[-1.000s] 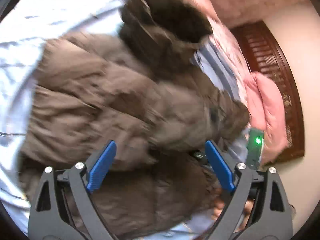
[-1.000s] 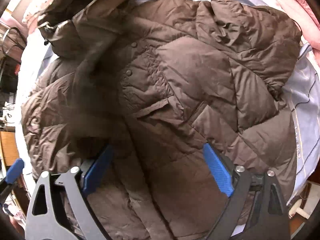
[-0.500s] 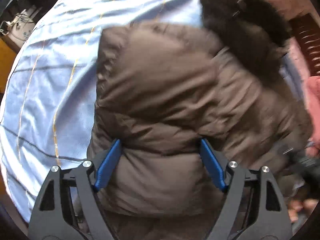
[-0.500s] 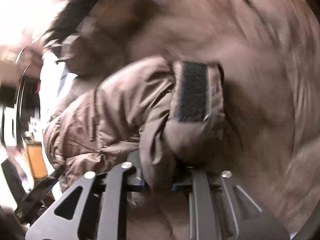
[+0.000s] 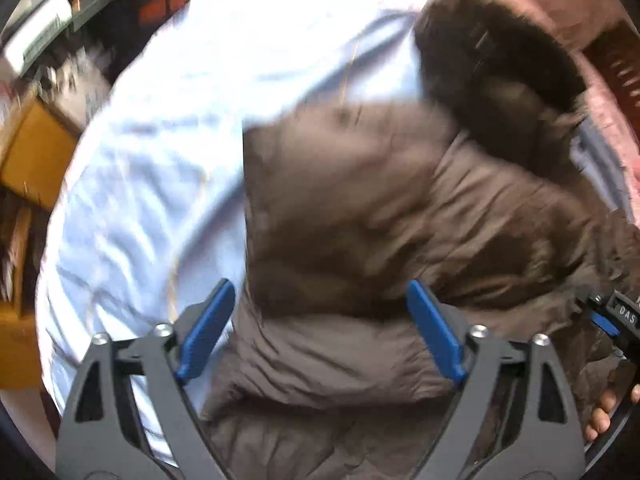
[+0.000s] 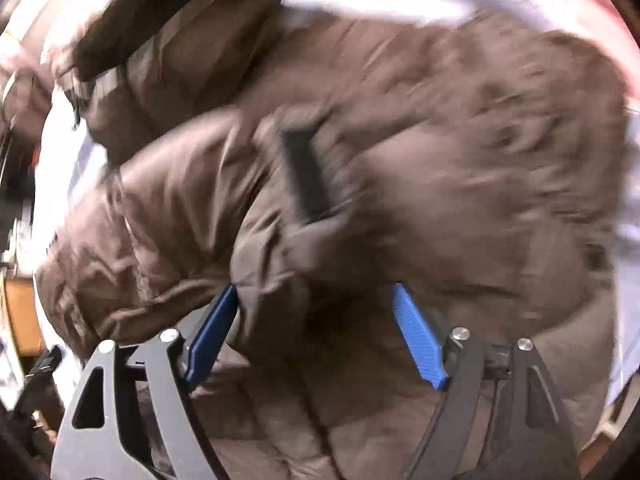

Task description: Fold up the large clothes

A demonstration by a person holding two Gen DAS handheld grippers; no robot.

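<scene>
Both fisheye views are smeared by motion blur, worst across the puffy brown quilted jacket (image 5: 380, 208) and its dark fur-trimmed hood (image 5: 504, 92). Strong daylight blows out the pale blue striped bedsheet (image 5: 168, 184) toward 11 o'clock in the left view, and toward 12 in the right. The rims bend and darken into a black vignette. Only the black gripper frames at 6 o'clock stay sharp.

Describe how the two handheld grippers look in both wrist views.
The left gripper and right gripper match: dark grey plastic arms with triangular cut-outs, silver pivot bolts, and flat ribbed blue finger pads. No cables or sleeves show. At the left view's right edge the other gripper's black body carries pale lettering, too blurred to read.
</scene>
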